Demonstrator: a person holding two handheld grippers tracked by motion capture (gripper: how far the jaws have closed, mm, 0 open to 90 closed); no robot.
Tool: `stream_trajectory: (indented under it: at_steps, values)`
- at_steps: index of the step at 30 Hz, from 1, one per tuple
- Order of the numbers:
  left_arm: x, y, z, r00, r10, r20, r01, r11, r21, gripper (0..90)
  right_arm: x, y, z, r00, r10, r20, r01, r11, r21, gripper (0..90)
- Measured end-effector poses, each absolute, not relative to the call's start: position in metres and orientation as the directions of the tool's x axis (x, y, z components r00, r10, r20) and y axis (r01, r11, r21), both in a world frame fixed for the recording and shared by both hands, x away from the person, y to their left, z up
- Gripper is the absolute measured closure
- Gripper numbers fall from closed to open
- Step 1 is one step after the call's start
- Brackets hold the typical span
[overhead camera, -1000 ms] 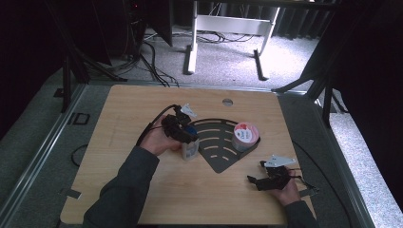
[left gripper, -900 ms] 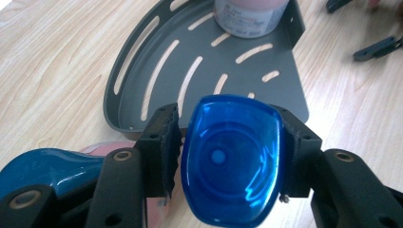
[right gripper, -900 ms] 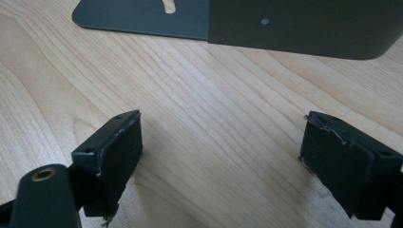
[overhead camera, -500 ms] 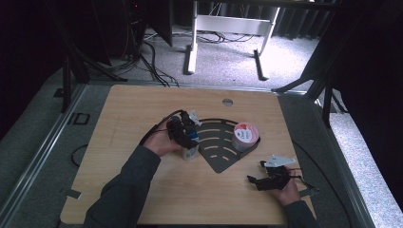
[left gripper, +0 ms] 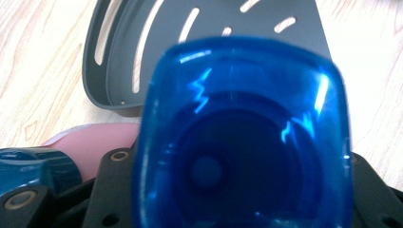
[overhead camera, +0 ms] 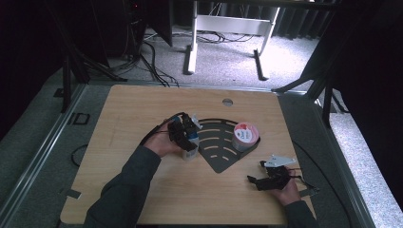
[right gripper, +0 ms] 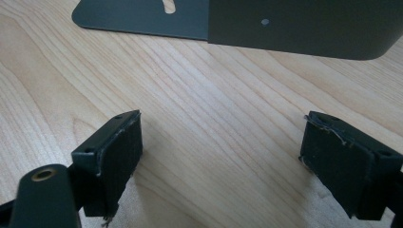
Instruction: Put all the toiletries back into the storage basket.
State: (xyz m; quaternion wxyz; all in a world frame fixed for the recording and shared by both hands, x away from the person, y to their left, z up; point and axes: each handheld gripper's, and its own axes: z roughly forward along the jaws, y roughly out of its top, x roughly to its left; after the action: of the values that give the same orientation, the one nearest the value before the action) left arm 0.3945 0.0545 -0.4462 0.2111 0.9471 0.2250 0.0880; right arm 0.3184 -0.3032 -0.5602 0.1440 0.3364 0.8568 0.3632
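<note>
The left gripper (overhead camera: 186, 134), closed on a blue-capped bottle (left gripper: 242, 137), is carried slightly toward the person along the left edge of the dark slotted tray (overhead camera: 216, 142), and the bottle is now seen lower on the wooden table (overhead camera: 142, 109).

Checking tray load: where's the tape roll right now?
High view: the tape roll stands on the dark slotted tray, at its right edge, right of the left gripper.

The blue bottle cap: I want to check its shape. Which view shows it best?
The left gripper view: the blue bottle cap looms close, squarish with rounded corners. The high view shows a small blue speck in the left gripper.
</note>
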Motion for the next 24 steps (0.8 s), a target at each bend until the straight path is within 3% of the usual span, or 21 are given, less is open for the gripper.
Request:
stream_trajectory:
  at_steps: [8, 24]
  values:
    - [0.3928, 0.0526, -0.4484, 0.884, 0.456, 0.104, 0.376, -0.826, 0.42, 46.8, 0.3184, -0.3032, -0.5602, -0.732, 0.681, -0.002, 0.472, 0.51, 0.719, 13.7]
    - [0.3902, 0.0504, -0.4496, 0.903, 0.428, 0.043, 0.374, -0.829, 0.415, 53.3, 0.3184, -0.3032, -0.5602, -0.732, 0.681, -0.002, 0.472, 0.51, 0.719, 13.6]
